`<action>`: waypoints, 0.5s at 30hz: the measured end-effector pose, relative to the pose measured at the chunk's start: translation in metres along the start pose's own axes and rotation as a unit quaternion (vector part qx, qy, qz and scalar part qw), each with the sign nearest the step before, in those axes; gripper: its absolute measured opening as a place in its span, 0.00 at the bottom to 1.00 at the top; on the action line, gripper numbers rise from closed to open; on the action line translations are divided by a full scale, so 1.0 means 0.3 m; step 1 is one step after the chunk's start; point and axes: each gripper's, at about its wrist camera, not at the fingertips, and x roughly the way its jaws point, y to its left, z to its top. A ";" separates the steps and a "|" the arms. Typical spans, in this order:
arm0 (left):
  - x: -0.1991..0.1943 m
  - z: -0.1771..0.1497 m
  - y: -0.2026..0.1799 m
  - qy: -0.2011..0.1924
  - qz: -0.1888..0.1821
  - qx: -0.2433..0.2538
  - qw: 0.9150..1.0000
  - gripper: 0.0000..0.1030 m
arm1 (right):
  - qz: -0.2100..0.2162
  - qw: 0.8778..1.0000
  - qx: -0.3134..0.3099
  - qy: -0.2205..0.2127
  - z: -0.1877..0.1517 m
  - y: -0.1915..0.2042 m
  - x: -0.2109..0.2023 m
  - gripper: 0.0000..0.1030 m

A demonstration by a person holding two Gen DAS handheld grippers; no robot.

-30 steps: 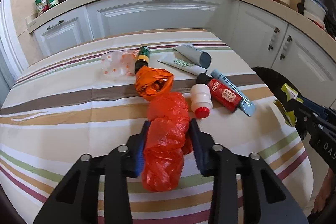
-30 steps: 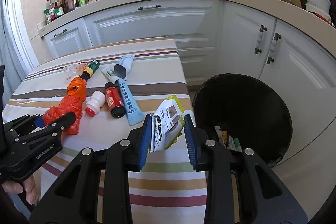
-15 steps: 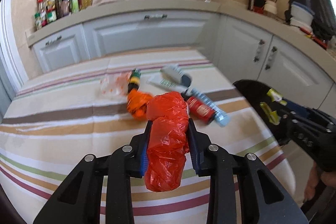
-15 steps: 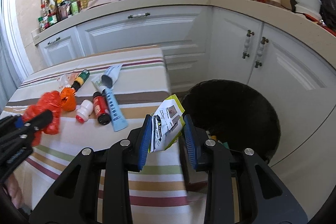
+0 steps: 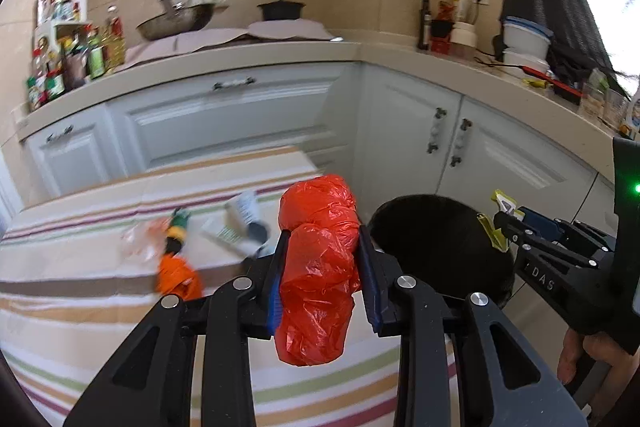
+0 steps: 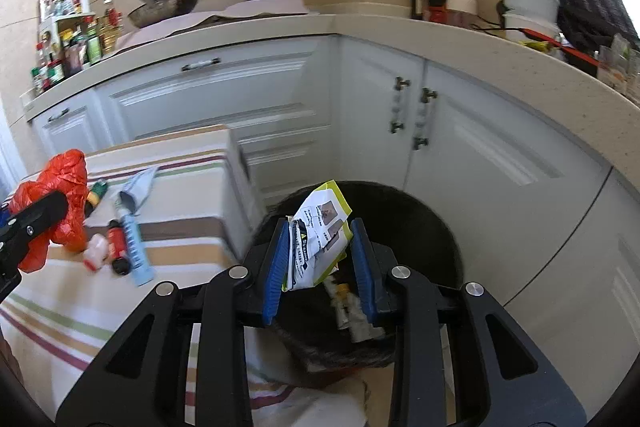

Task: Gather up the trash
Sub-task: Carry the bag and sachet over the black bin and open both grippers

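Our left hand-held gripper point(image 5: 320, 275) was partly closed, its two blue pads pressed against the sides of a crumpled red plastic bag point(image 5: 318, 267), which it held up off the striped desk point(image 5: 80, 307). Bunched folds of the bag stuck out above the fingers and hung below them.

Our right hand-held gripper point(image 6: 320, 267) was likewise partly closed, gripping a creased white and yellow-green printed packet point(image 6: 318, 239) between its blue pads. We held that packet over the open mouth of a round black trash bin point(image 6: 440, 227), which stood on the floor just off the desk's right edge, in front of the white corner cabinets point(image 6: 480, 147). Some wrappers point(image 6: 352, 311) already lay at the bottom of the bin.

More trash lay on the desk near its far right corner. From the right wrist view we saw a small white bottle with a red cap point(image 6: 94, 255), a red bottle with a black cap point(image 6: 118, 247) and a light blue tube point(image 6: 134, 243) lying close together. Farther back lay a grey-white tube point(image 6: 142, 185) and a dark bottle with a green cap point(image 6: 96, 193). From the left wrist view, blurred, an orange crumpled bag point(image 5: 178, 275) and a clear plastic wrapper point(image 5: 136, 239) lay beside that dark bottle.
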 end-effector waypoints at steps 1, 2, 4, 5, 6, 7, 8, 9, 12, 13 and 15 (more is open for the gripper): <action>0.012 0.009 -0.019 -0.002 -0.004 0.003 1.000 0.31 | -0.003 1.000 0.001 -0.001 0.004 -0.011 0.005 0.29; 0.027 0.018 -0.039 -0.005 -0.006 0.006 1.000 0.31 | -0.007 1.000 0.004 -0.002 0.010 -0.028 0.011 0.29; 0.052 0.031 -0.074 -0.006 -0.011 0.013 1.000 0.31 | -0.014 1.000 0.006 -0.005 0.018 -0.056 0.018 0.29; 0.061 0.034 -0.087 -0.006 -0.014 0.015 1.000 0.31 | -0.017 1.000 0.007 -0.006 0.022 -0.069 0.025 0.29; 0.079 0.041 -0.106 -0.006 -0.016 0.018 1.000 0.31 | -0.021 1.000 0.008 -0.007 0.026 -0.082 0.033 0.29; 0.098 0.047 -0.126 -0.005 -0.019 0.023 1.000 0.31 | -0.024 1.000 0.009 -0.007 0.026 -0.091 0.038 0.29; 0.118 0.052 -0.144 -0.004 -0.022 0.026 0.999 0.31 | -0.026 1.000 0.011 -0.007 0.028 -0.105 0.046 0.29; 0.130 0.056 -0.156 -0.004 -0.023 0.029 0.999 0.31 | -0.028 1.000 0.013 -0.006 0.028 -0.119 0.055 0.29; 0.185 0.070 -0.206 -0.002 -0.026 0.041 0.999 0.31 | -0.032 0.999 0.017 -0.003 0.031 -0.151 0.088 0.29; 0.208 0.075 -0.222 0.001 -0.027 0.045 0.999 0.31 | -0.033 0.999 0.018 -0.002 0.031 -0.160 0.097 0.29; 0.245 0.081 -0.245 0.007 -0.030 0.048 0.998 0.31 | -0.035 0.999 0.021 0.000 0.033 -0.176 0.118 0.29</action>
